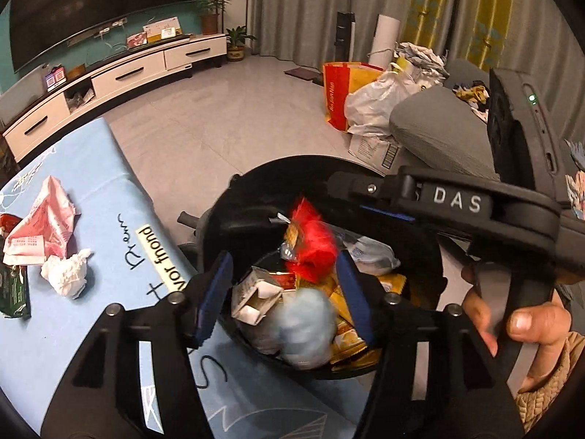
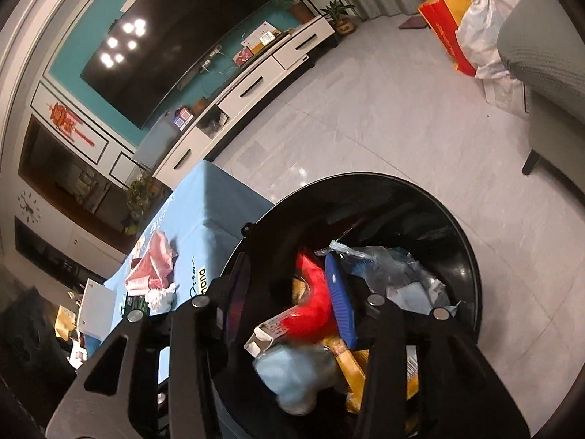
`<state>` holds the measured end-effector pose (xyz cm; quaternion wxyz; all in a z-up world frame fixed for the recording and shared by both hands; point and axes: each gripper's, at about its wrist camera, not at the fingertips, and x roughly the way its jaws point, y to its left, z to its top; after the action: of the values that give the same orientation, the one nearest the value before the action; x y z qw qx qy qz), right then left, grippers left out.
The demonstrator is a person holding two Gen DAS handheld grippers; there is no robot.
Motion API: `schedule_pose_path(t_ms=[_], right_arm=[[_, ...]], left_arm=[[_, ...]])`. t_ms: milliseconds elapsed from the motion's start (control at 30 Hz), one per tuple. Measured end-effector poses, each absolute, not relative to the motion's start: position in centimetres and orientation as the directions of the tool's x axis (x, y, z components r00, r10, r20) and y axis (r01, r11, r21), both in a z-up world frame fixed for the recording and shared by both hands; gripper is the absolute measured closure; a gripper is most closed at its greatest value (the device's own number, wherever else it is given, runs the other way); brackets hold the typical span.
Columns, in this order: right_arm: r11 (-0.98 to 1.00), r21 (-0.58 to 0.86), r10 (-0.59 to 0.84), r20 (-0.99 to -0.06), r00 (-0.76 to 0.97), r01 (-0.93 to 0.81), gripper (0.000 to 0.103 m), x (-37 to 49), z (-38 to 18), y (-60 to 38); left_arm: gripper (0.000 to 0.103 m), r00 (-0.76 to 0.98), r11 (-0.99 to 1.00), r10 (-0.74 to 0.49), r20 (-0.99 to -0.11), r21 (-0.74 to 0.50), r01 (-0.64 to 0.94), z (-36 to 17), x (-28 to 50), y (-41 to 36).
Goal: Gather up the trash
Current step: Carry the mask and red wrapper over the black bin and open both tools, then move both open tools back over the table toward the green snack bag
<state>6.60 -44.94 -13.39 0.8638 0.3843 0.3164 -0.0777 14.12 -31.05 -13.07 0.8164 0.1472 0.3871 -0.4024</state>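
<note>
A black round bin [image 1: 292, 162] stands beside the blue-clothed table [image 1: 109, 183]. It holds a small carton [image 1: 256, 296], yellow wrappers [image 1: 349, 333] and clear plastic [image 1: 369, 252]. My left gripper [image 1: 285, 296] hangs open over the bin, and a blurred pale blue wad [image 1: 307, 325] lies loose below its blue pads. My right gripper [image 2: 289, 296] is open over the same bin [image 2: 457, 226]. A red wrapper [image 2: 310, 307] lies loose beside its right pad [image 2: 340, 303], above the pale blue wad [image 2: 292, 369]. On the table lie a pink wrapper [image 1: 44, 226], a white crumpled tissue [image 1: 67, 274] and a green packet [image 1: 12, 292].
A hand [image 1: 519, 318] holds the right gripper's handle at the right of the left wrist view. A grey sofa [image 1: 431, 124] and several bags [image 1: 365, 102] stand on the tiled floor behind the bin. A white TV cabinet [image 1: 120, 73] runs along the far wall.
</note>
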Motion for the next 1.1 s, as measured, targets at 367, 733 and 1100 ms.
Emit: schedule_pose_path(t_ms=[367,733,1100], right_arm=[[0.693,0.611,0.109,-0.613,0.782,0.382,0.057,3.7,-12.8,-44.0],[0.768,0.566,0.191,-0.650,0.735,0.301,0.051,3.5,-12.0,-38.7],[0.891,0.421,0.201,-0.700,0.685,0.169,0.051,6.0,-10.1,-30.6]], left_arm=[[0.025,0.429,0.735,-0.512,-0.744,-0.122,0.666,-12.3,14.9,-23.8],[0.019,0.510,0.886,-0.387,-0.769,-0.157,0.435,-12.6,14.7,-10.8],[0.019,0.564,0.945,-0.321,-0.760,-0.222,0.239,-13.1,14.2,-0.6]])
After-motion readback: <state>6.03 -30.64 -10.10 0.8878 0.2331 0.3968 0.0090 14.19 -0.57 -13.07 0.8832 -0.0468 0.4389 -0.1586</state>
